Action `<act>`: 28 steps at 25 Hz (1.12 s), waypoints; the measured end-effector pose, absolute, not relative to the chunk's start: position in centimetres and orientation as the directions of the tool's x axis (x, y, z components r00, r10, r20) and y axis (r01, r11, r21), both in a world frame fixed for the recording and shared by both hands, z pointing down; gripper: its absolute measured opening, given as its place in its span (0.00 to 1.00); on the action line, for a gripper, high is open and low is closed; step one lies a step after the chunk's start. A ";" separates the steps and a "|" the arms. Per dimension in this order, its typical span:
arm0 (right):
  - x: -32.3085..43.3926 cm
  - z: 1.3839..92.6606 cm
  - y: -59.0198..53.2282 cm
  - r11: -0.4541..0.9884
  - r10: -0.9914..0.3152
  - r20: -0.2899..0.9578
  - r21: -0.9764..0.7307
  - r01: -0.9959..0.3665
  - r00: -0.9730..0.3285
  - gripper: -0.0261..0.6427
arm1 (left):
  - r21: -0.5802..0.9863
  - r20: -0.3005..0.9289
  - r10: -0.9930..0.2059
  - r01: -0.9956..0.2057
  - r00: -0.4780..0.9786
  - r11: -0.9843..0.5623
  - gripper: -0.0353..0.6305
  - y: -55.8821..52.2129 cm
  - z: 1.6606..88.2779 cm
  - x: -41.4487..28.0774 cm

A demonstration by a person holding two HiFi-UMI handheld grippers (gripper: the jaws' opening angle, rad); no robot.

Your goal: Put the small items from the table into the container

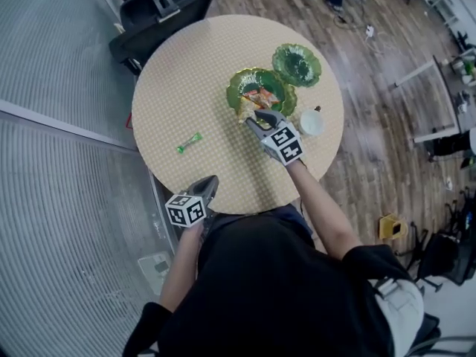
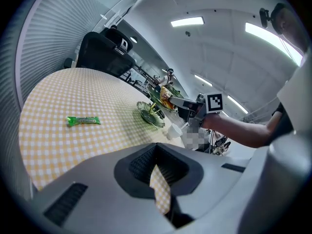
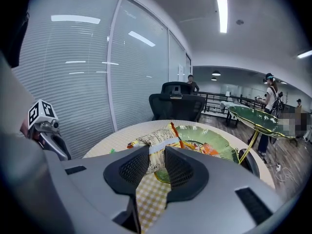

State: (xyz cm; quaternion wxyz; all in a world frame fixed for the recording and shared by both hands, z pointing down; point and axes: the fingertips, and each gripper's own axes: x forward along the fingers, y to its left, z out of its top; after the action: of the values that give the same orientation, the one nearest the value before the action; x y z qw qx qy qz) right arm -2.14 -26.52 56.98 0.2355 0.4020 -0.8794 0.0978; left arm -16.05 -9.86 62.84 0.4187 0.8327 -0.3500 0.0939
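My right gripper (image 1: 253, 117) (image 3: 157, 161) is shut on a pale snack packet (image 3: 155, 141) with an orange edge, held just at the near rim of the lower green leaf-shaped dish (image 1: 260, 88) (image 3: 207, 141). That dish holds several colourful packets. A green wrapped candy (image 1: 189, 143) (image 2: 83, 121) lies alone on the checked tablecloth, left of the middle. My left gripper (image 1: 207, 184) (image 2: 156, 165) hovers at the table's near edge, shut with nothing between its jaws, well short of the candy.
A second green dish (image 1: 297, 64) (image 3: 265, 118) stands higher on a gold stem behind the first. A white cup (image 1: 312, 122) (image 2: 174, 130) sits right of my right gripper. A black office chair (image 1: 160, 17) stands at the table's far side.
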 end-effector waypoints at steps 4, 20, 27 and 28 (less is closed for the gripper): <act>-2.1 57.4 -27.1 0.663 -0.654 0.491 0.006 -0.748 -0.576 0.20 | 0.627 0.459 -0.519 -0.677 0.721 -0.386 0.06 -10.2 62.7 -15.6; 1.0 54.9 -26.0 0.663 -0.676 0.365 -0.079 -0.744 -0.640 0.23 | 0.600 0.470 -0.552 -0.708 0.689 -0.372 0.06 -10.7 61.8 -12.1; 4.4 58.9 -20.4 0.686 -0.587 0.415 -0.201 -0.700 -0.695 0.13 | 0.589 0.451 -0.570 -0.709 0.686 -0.387 0.06 -11.1 60.9 -8.9; 4.9 59.7 -19.7 0.684 -0.578 0.426 -0.212 -0.698 -0.696 0.12 | 0.586 0.449 -0.574 -0.711 0.684 -0.388 0.06 -11.1 60.8 -8.5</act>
State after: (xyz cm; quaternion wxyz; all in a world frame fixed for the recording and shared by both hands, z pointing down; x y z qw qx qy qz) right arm 4.93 -19.71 59.67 0.1648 0.3533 -0.9028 0.1817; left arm -8.54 -11.14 60.77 0.3942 0.8287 -0.3878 0.0867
